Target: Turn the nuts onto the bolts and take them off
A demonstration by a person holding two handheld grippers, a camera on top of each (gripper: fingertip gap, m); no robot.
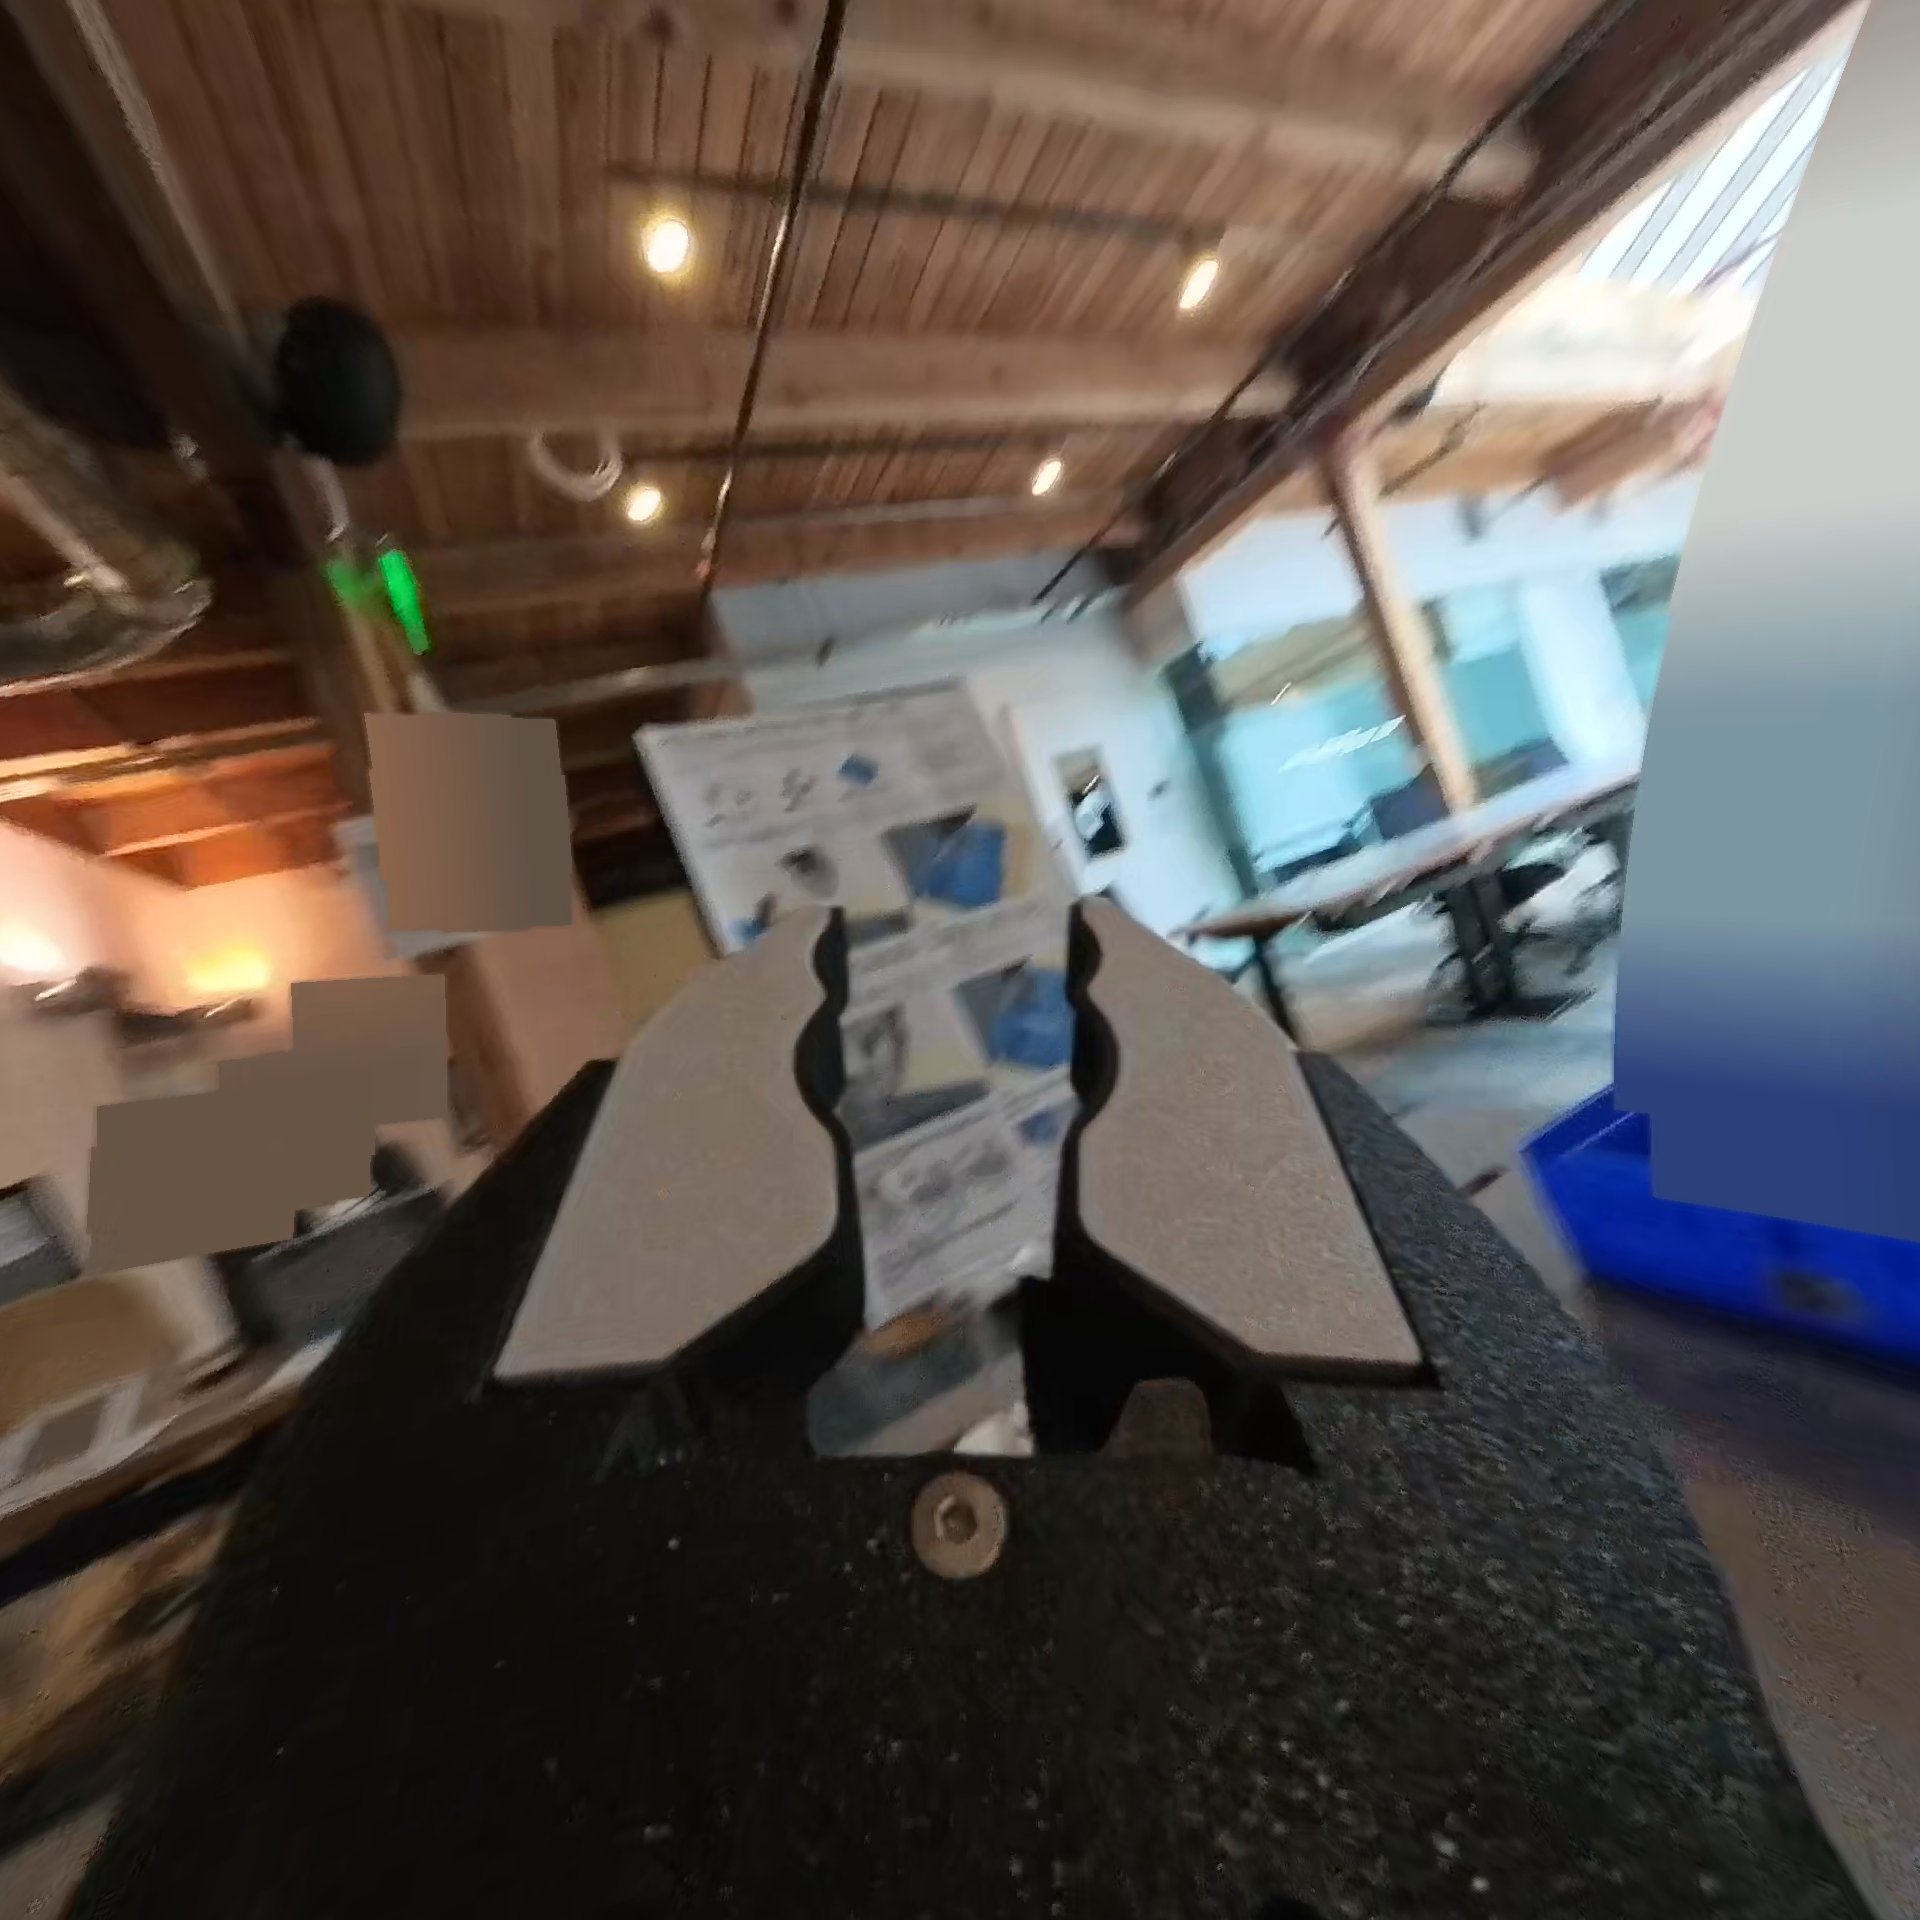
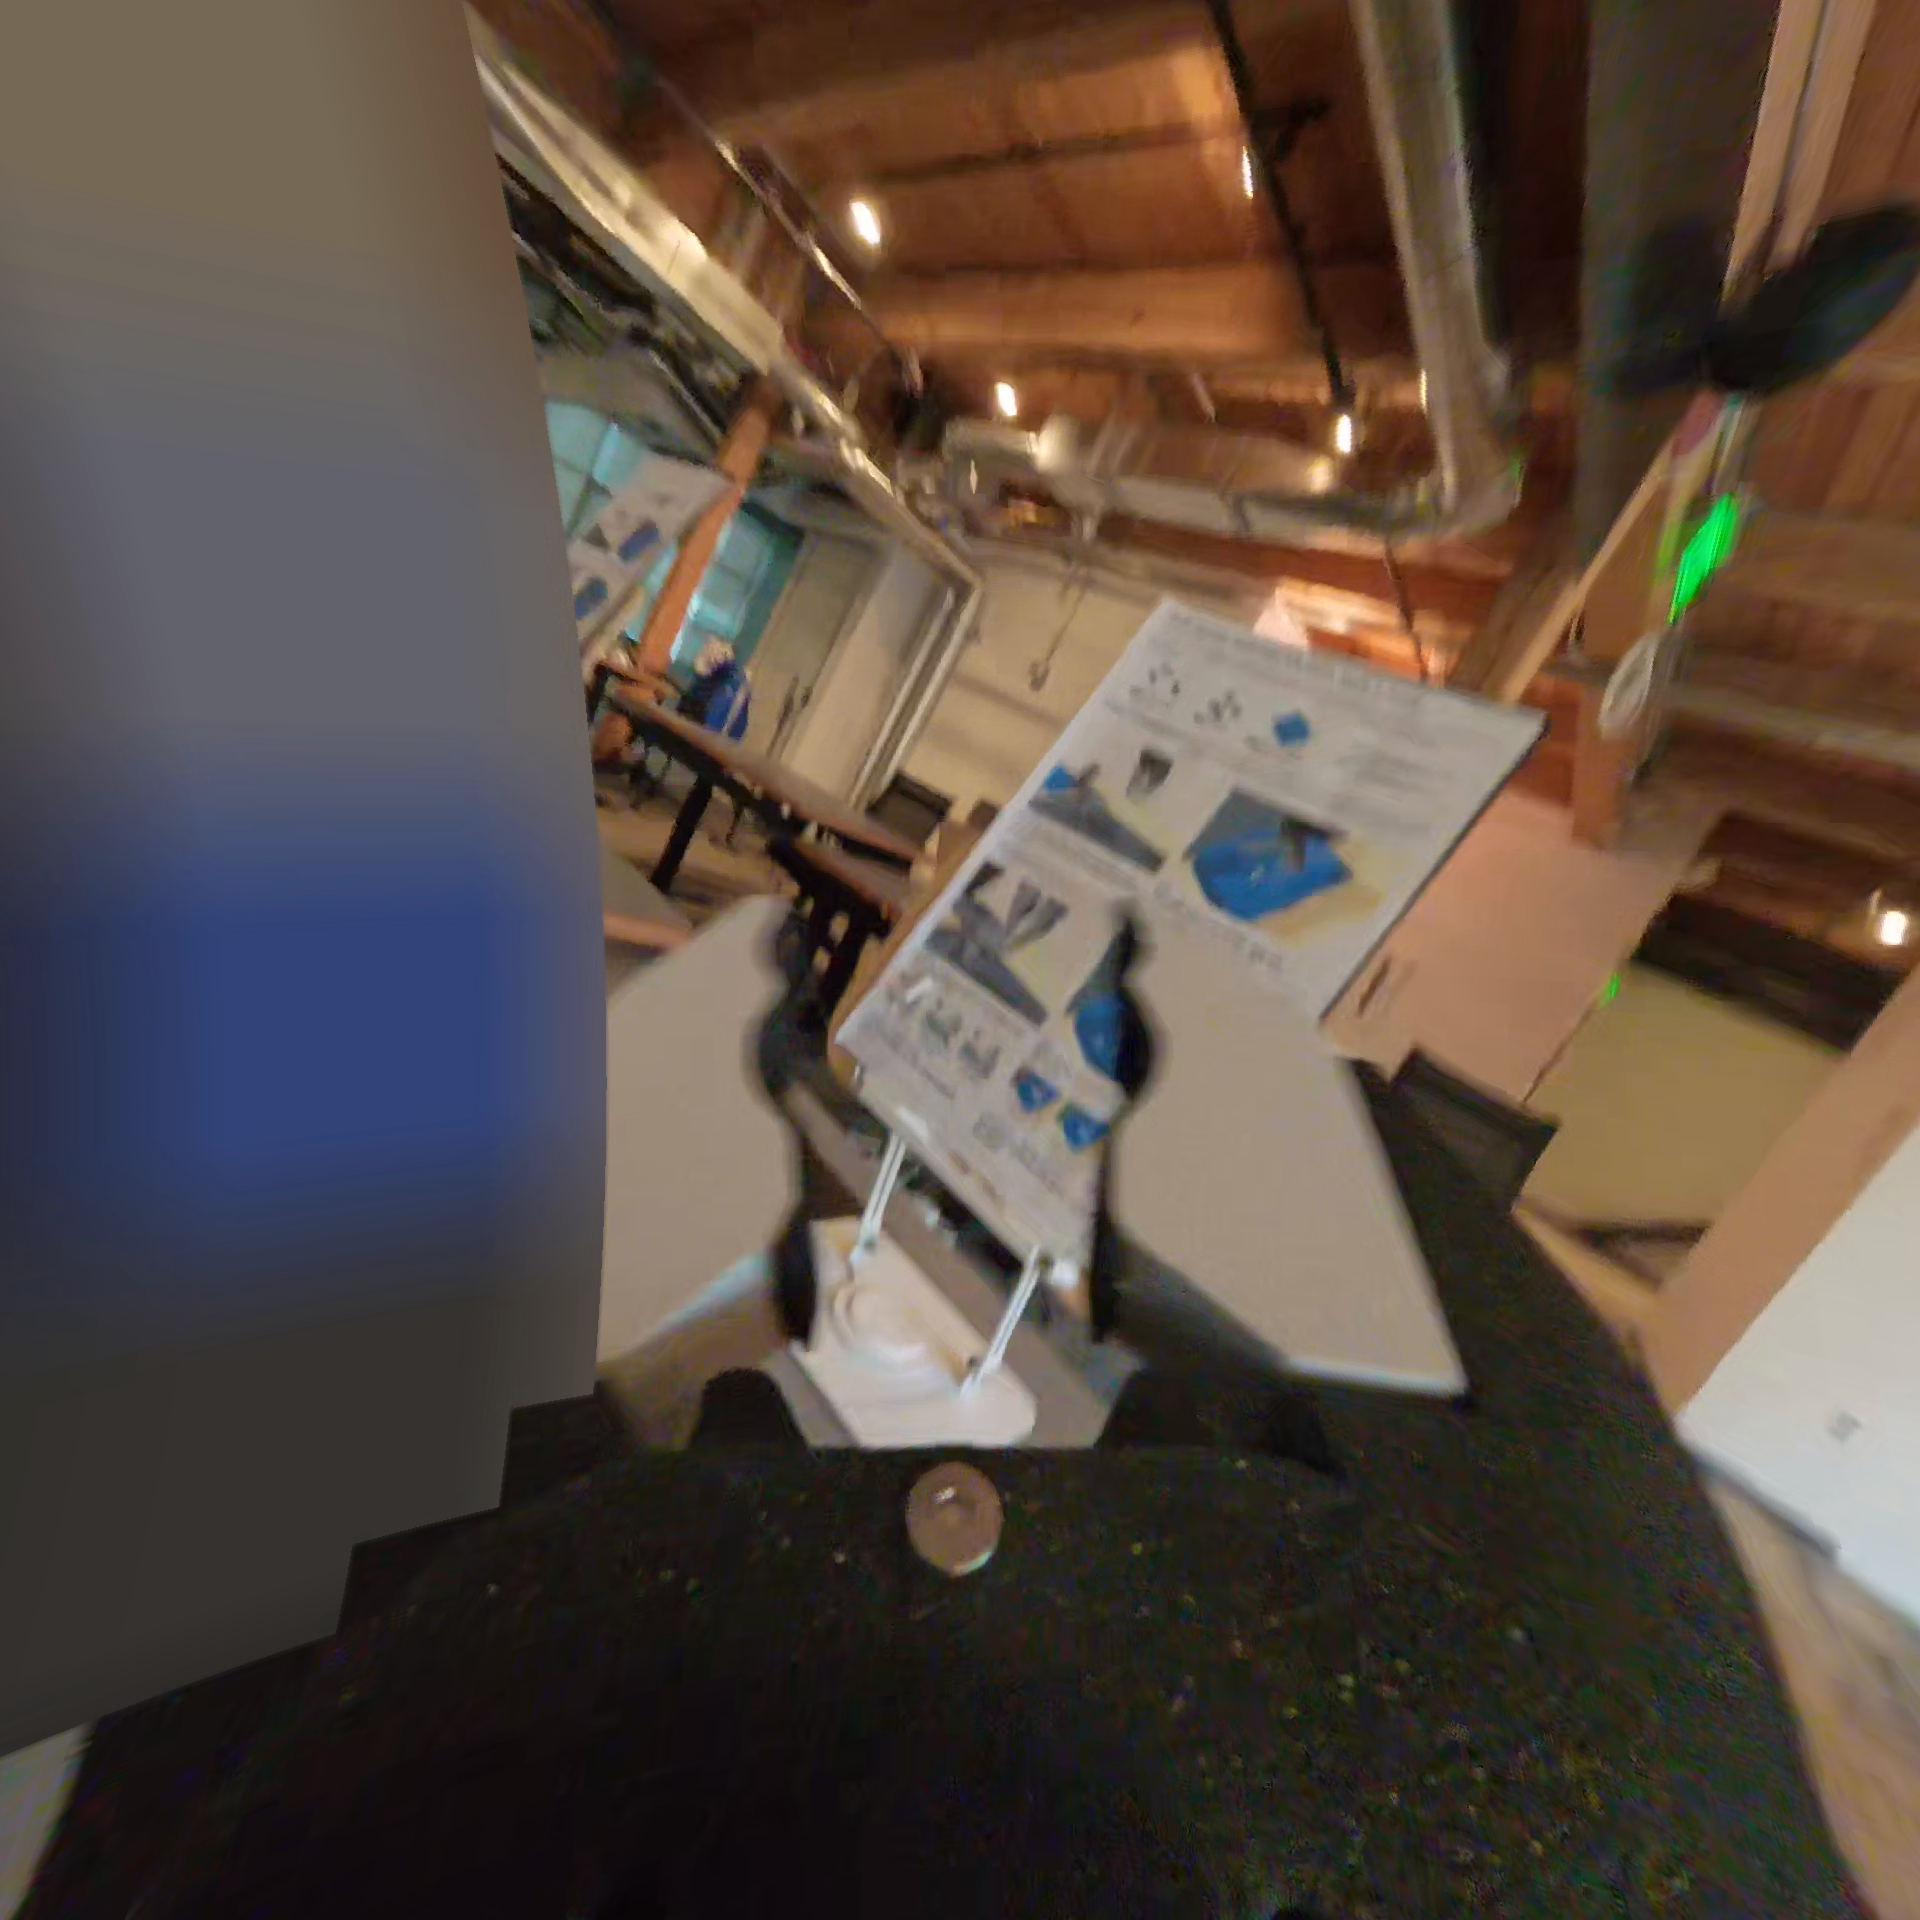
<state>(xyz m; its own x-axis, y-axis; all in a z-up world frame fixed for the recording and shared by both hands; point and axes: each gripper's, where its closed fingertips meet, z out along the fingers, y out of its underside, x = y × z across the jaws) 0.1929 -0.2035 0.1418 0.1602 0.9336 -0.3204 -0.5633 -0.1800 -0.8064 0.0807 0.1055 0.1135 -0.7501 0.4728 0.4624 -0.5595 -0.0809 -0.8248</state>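
Both sets of jaws stand apart with nothing between them. On the left gripper [image 1: 956, 925] the two grey pads [image 1: 707, 1153] leave a narrow, wavy gap, and a poster [image 1: 831, 821] on a white board shows through it. On the right gripper [image 2: 945, 914] the gap is wider, and its pads [image 2: 1247, 1226] frame a tilted poster [image 2: 1226, 831] of the same kind, propped on thin legs over a white stand [image 2: 914, 1371].

Neither nuts nor bolts appear in either view, so where they are cannot be told. Both cameras point up and outward across a room, not down at a surface. Both views are smeared, the right one more.

In the left wrist view, a wooden ceiling [image 1: 935, 156] with round lights [image 1: 665, 244] fills the top, a thin dark cable [image 1: 774, 270] hangs down the middle, and a green lit sign [image 1: 400, 597] hangs at left. A blue bin [image 1: 1662, 1236] shows at the right edge, near the gripper's black body. Long tables [image 1: 1455, 852] stand farther back before bright windows.

In the right wrist view, a silver duct [image 2: 1434, 312] runs under the wooden ceiling, a green sign [image 2: 1704, 556] glows at right, and dark tables [image 2: 790, 790] stretch away at left behind the jaws.
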